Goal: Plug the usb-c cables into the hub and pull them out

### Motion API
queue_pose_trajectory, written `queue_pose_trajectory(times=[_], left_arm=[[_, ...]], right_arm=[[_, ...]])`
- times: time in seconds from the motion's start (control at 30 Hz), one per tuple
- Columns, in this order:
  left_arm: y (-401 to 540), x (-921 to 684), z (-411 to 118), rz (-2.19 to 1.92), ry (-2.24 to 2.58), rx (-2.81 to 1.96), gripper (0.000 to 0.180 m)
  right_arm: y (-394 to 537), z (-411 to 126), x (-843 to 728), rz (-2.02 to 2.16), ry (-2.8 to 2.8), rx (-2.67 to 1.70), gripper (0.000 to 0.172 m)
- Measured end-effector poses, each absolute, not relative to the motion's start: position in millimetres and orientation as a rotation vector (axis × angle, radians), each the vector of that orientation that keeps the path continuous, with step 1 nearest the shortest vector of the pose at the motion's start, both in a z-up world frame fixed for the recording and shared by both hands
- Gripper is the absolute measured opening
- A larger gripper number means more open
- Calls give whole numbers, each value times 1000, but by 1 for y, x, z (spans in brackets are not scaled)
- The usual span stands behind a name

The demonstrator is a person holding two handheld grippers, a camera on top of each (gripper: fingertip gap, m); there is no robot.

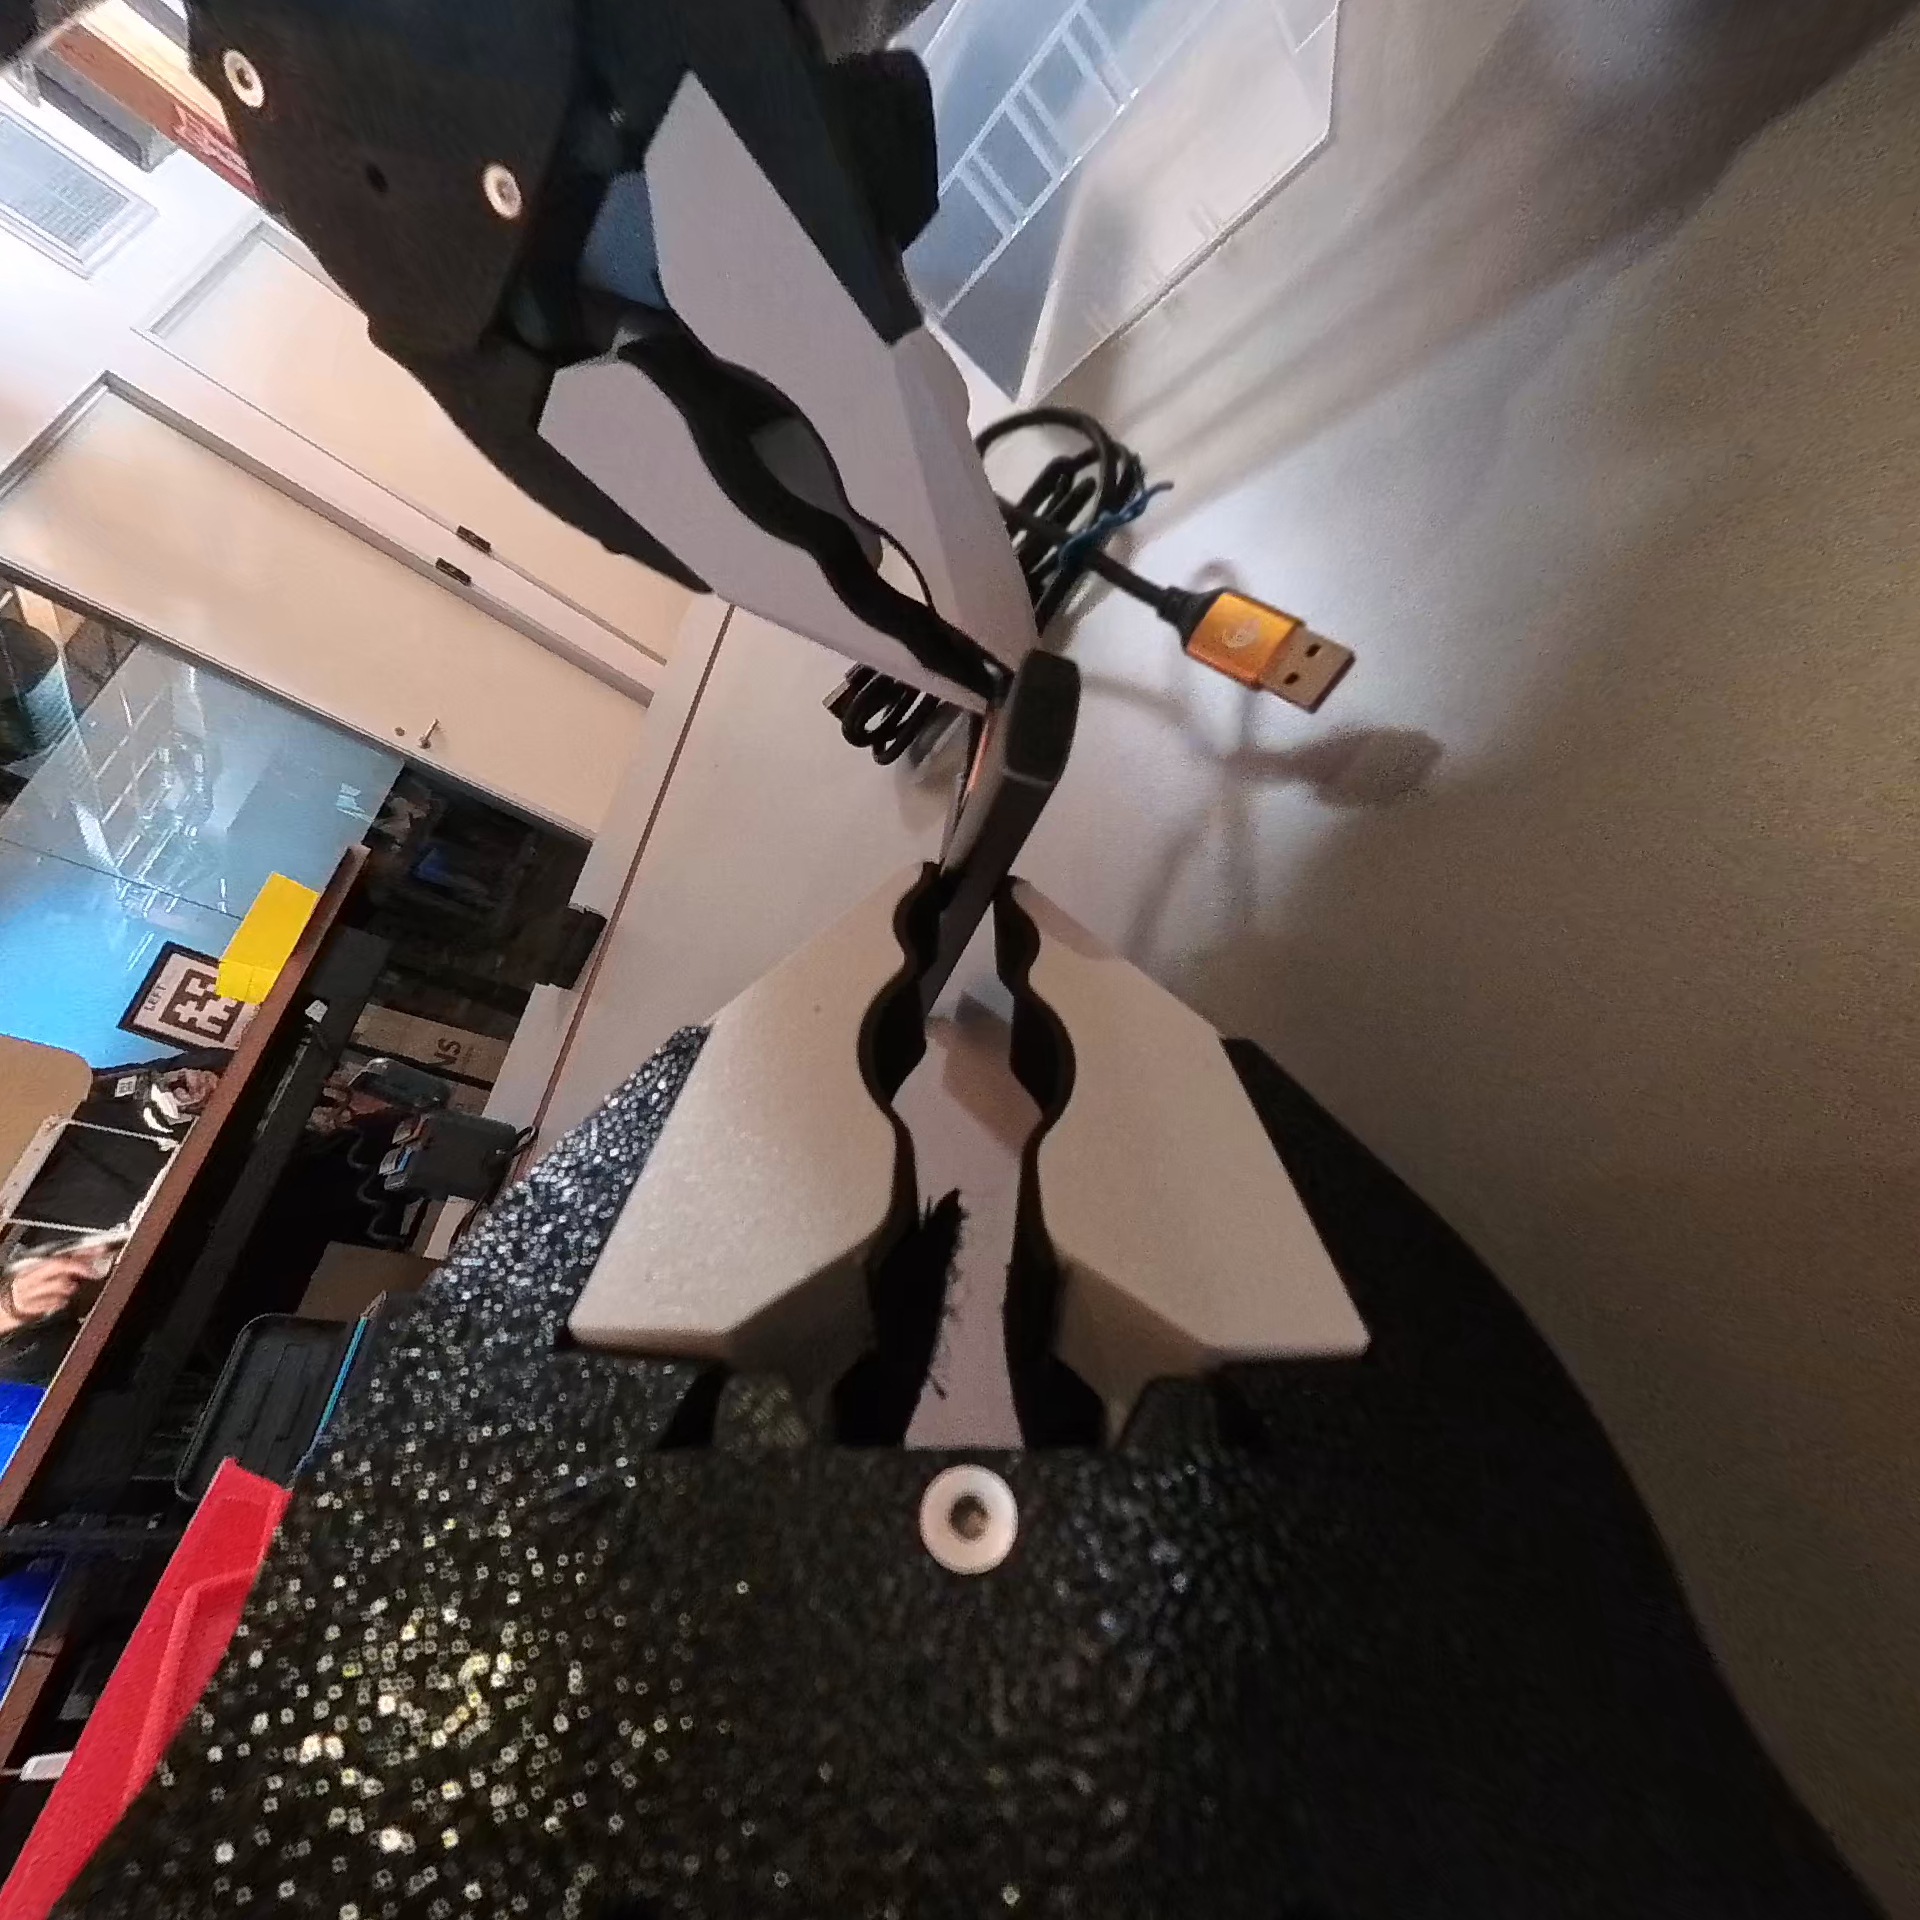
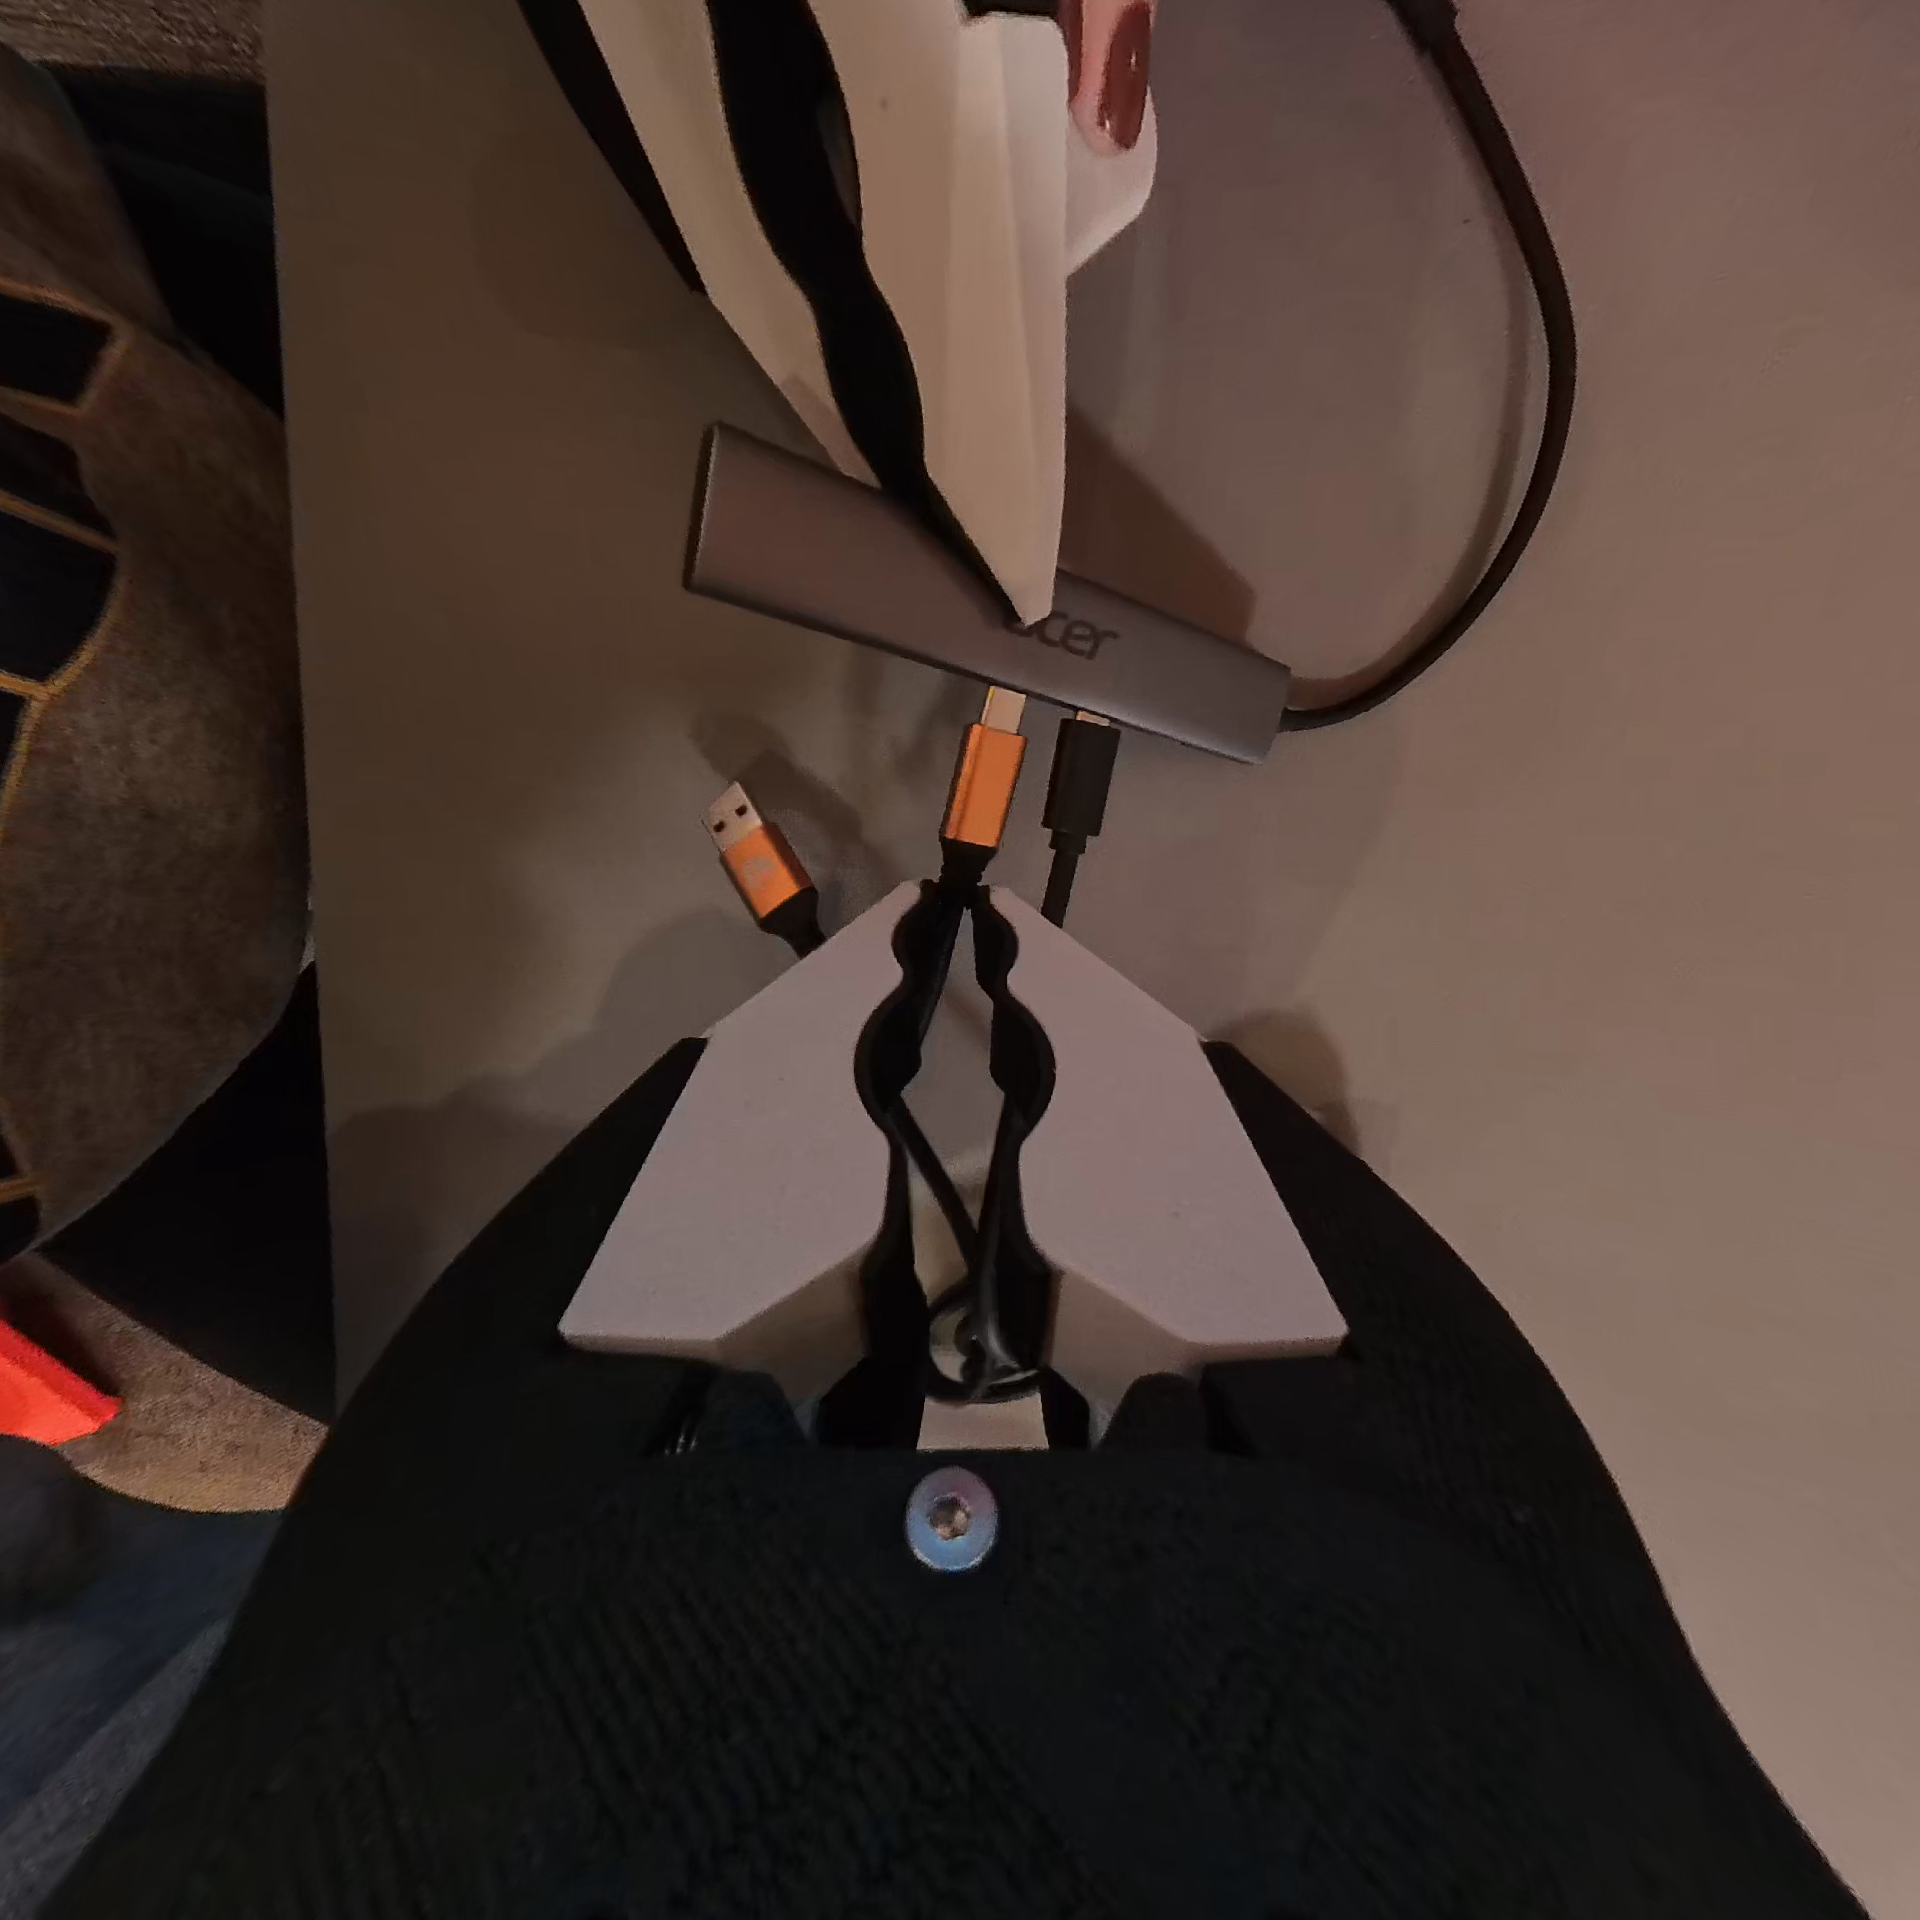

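While our right gripper [image 2: 961, 894] pinches the black cable just behind the orange plug [image 2: 982, 784], whose metal tip sits at a port of the grey hub [image 2: 831, 551], our left gripper [image 1: 971, 883] clamps the hub's edge. We judge this mid-insertion or mid-withdrawal; next calls for a straight move along the port axis. Beside it, a black plug [image 2: 1081, 774] sits in the hub.

Ahead of the right claw [image 2: 961, 896]: hub [image 2: 831, 540] lying crosswise on the table [image 2: 1558, 1039], pinched from the far side by the left claw [image 2: 1023, 608]. Between right claw and hub: one plug [image 2: 984, 784], its tip at the hub's near edge, its cord in the claw's tips. Just right of it, a second plug [image 2: 1084, 774] seated in the hub. Left of the claw, a loose plug [image 2: 756, 857] on the table.
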State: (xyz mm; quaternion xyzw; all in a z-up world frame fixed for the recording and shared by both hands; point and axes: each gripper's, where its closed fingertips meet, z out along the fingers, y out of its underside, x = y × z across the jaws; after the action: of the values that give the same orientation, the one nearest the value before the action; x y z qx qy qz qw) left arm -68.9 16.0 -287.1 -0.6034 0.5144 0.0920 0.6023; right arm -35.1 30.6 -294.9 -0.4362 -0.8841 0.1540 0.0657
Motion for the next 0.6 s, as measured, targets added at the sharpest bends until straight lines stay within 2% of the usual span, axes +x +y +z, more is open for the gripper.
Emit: queue_pose_trajectory(times=[0.37,0.6], left_arm=[[16,-68,-288,223,1202,-1396,8],[16,-66,-294,212,1223,-1417,9]], right_arm=[[30,-296,-38,461,-2671,-1307,3],[26,-300,-39,646,-2552,-1290,2]])
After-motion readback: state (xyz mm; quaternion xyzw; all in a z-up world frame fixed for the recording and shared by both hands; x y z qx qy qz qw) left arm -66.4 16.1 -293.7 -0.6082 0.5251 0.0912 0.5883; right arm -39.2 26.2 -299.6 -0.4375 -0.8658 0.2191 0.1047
